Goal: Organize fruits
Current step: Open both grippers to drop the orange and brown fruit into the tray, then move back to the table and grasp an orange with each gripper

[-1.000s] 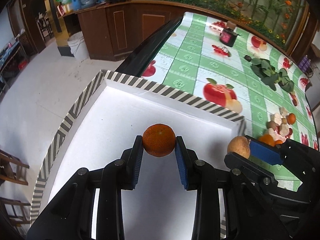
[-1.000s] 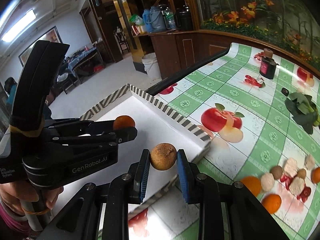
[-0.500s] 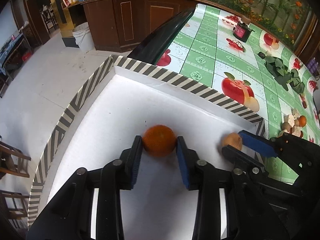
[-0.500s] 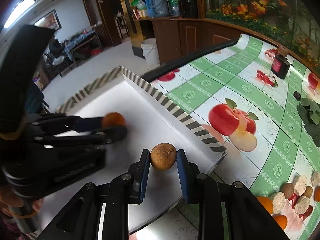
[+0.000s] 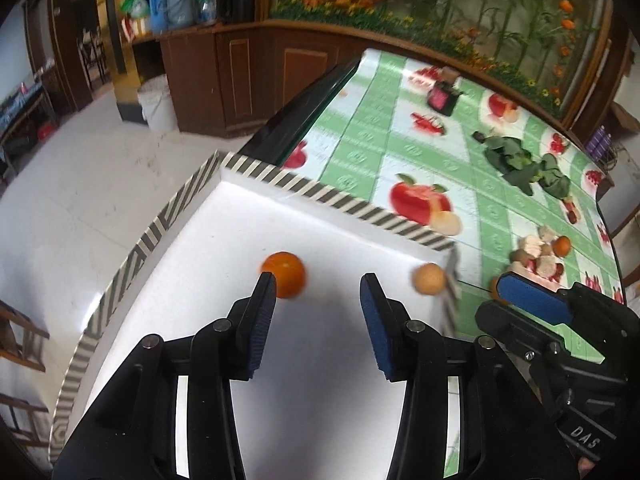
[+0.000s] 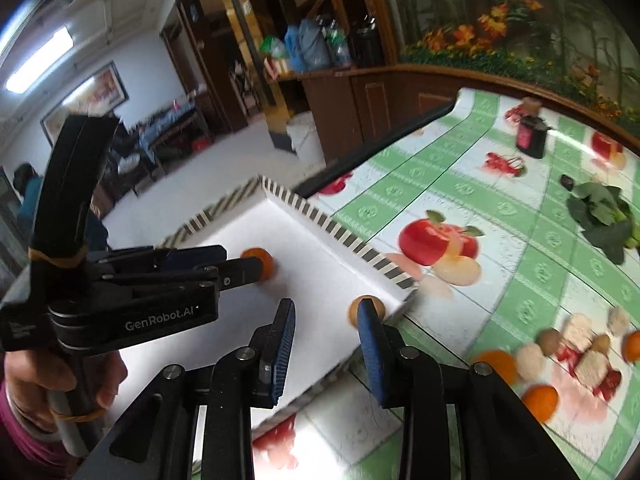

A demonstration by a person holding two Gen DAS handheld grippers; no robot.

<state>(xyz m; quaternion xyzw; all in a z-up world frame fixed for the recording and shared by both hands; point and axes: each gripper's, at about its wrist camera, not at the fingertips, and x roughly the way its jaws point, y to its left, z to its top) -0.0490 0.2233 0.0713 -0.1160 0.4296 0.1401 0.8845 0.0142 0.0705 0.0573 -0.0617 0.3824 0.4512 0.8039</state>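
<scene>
Fingers of both grippers stood wide apart, gripping nothing.

Left gripper [image 5: 316, 288] hung over the white tray [image 5: 160, 216], the orange [image 5: 285, 274] by its left fingertip; right gripper [image 6: 326, 316] hung above the brown fruit [image 5: 429, 278] in the tray's corner.

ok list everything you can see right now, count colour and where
orange: 1, orange, in the tray by the left jaws
brown fruit: 1, tan, in the tray near its right corner
tray: 1, white with striped rim, at the table's edge
loose fruit pile: several, orange, tan and red, on the tablecloth right of the tray
leafy greens: 1 bunch, dark green, far right on the table
dark jar: 1, black and pink, far end of the table
tablecloth: 1, green check with fruit print
left gripper: 1, black with blue pads, jaws open
right gripper: 1, same, jaws open
</scene>
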